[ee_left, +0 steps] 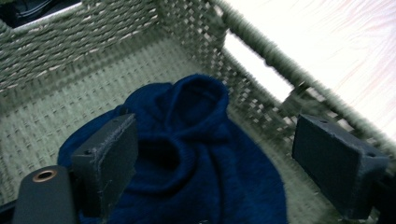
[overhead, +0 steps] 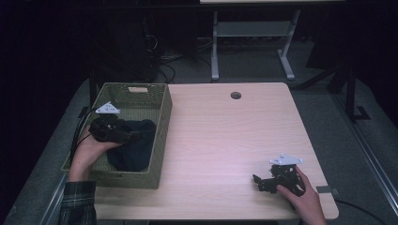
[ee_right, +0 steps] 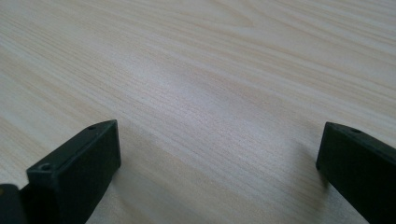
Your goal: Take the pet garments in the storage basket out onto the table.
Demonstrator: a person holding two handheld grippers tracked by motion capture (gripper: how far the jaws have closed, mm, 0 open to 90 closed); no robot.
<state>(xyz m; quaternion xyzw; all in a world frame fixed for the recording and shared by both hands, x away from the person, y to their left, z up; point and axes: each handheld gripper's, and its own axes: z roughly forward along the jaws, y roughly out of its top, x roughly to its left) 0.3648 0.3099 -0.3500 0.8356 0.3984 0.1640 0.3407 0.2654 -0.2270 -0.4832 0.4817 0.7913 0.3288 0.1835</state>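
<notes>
A dark navy knitted garment is lying crumpled inside the olive-green woven rectangular basket, which is sitting on the left part of the pale wooden table. The left gripper is hanging inside the basket, just over the garment; in the left gripper view its jaws are standing wide apart, released, with the navy knit bunched between and below them and nothing clamped. The basket's woven wall, with its handle slot, is rising close beside one jaw, hemming that side in. The right gripper is resting low near the table's front right corner, well apart from the basket; its jaws are also spread open, with bare wood grain between them. A round cable hole is showing near the far edge of the table.
</notes>
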